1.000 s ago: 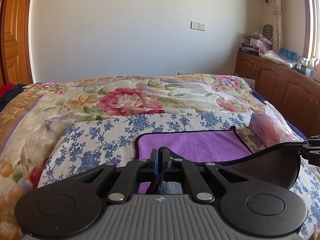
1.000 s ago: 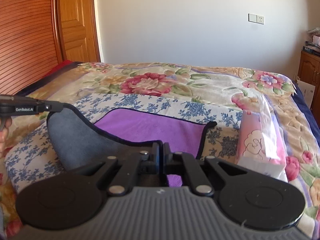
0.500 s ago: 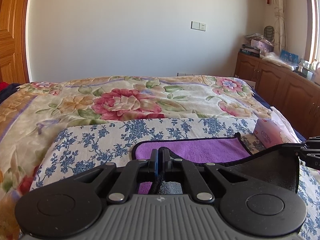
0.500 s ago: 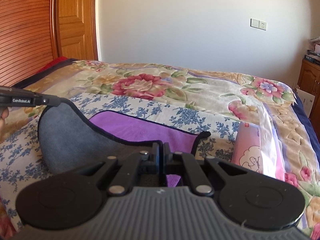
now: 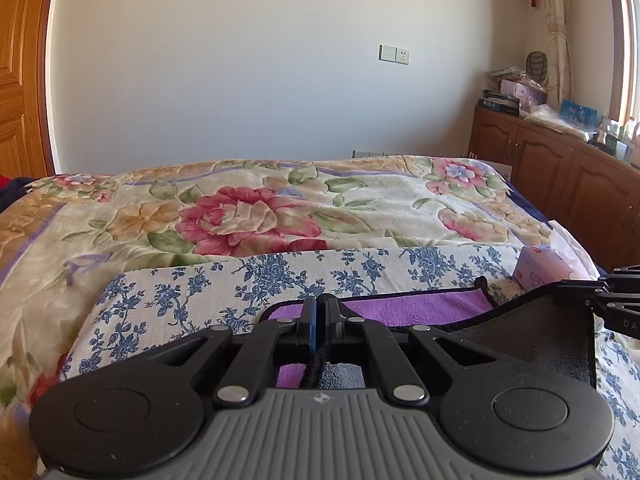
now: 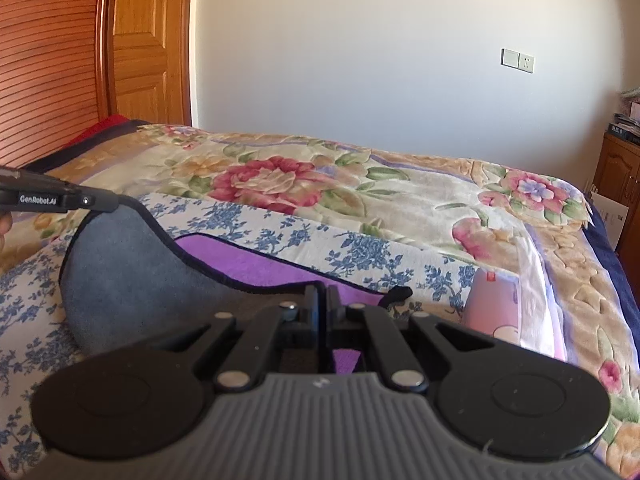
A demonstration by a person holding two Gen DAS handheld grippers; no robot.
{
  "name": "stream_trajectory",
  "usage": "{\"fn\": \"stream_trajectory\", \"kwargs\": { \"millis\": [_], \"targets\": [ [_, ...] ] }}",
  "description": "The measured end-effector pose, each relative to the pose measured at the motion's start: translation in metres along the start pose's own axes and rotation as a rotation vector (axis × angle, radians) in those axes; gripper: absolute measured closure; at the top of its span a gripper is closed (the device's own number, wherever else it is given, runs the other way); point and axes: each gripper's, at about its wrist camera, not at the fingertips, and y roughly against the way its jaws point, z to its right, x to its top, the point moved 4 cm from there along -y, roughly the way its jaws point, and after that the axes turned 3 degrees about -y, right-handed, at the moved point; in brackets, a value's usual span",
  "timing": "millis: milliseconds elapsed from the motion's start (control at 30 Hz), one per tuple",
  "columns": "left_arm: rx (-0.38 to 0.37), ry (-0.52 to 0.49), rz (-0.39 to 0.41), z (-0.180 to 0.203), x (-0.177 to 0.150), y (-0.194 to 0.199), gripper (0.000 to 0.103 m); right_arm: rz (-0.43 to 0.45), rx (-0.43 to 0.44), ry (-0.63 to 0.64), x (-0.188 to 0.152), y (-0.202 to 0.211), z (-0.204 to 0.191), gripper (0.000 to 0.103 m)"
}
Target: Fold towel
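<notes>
A: Bedroom. Bed with a floral quilt (image 5: pixel 256 216), a blue-flowered white cloth (image 5: pixel 200 292) laid on top, plain wall behind, wooden cabinets (image 5: pixel 560 176) on the right, wooden door (image 6: pixel 144 48) on the left.

B: Jaws?

A: Left gripper (image 5: pixel 319 312): jaws fully closed, black hem of the towel (image 5: pixel 420 306) pinched between them, hem runs down out of the tips. Right gripper (image 6: pixel 322 300): jaws also closed on the towel's edge; the exact contact sits behind the fingers, but the hem leads straight into them.

B: Where's the towel?

A: On the blue-flowered cloth, near edge lifted. Purple face lies flat on the far half, grey underside faces the cameras on the raised part. It hangs as a sagging span between the two grippers. In the right wrist view the left gripper (image 6: pixel 114 202) holds the raised corner up at the left; in the left wrist view the right gripper (image 5: pixel 592 300) holds the other corner at the right.

B: Edges, room?

A: Far hem lies short of the cloth's far edge, bare cloth and quilt beyond. A pink tissue pack (image 6: pixel 496 300) sits just beside the towel's right end, with its hanging loop (image 6: pixel 396 294) close by.

B: Hidden bits?

A: Near part of the towel is behind both gripper bodies. Cabinet-top clutter is too small to identify.
</notes>
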Motion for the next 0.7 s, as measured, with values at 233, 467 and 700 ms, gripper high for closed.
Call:
{"fn": "stream_trajectory", "kwargs": {
  "millis": [233,467,700],
  "targets": [
    [0.004,-0.014,-0.016,-0.001,0.006,-0.014,0.098,-0.004,-0.015,0.031,0.005,-0.012,0.005,0.099],
    [0.011,-0.030,-0.018,-0.001,0.014,-0.029,0.098,-0.005,-0.028,0.048,0.008,-0.024,0.009,0.099],
    [0.016,-0.018,-0.014,-0.006,0.014,-0.043,0.098,-0.010,-0.037,0.064,0.013,-0.037,0.011,0.099]
  ]
}}
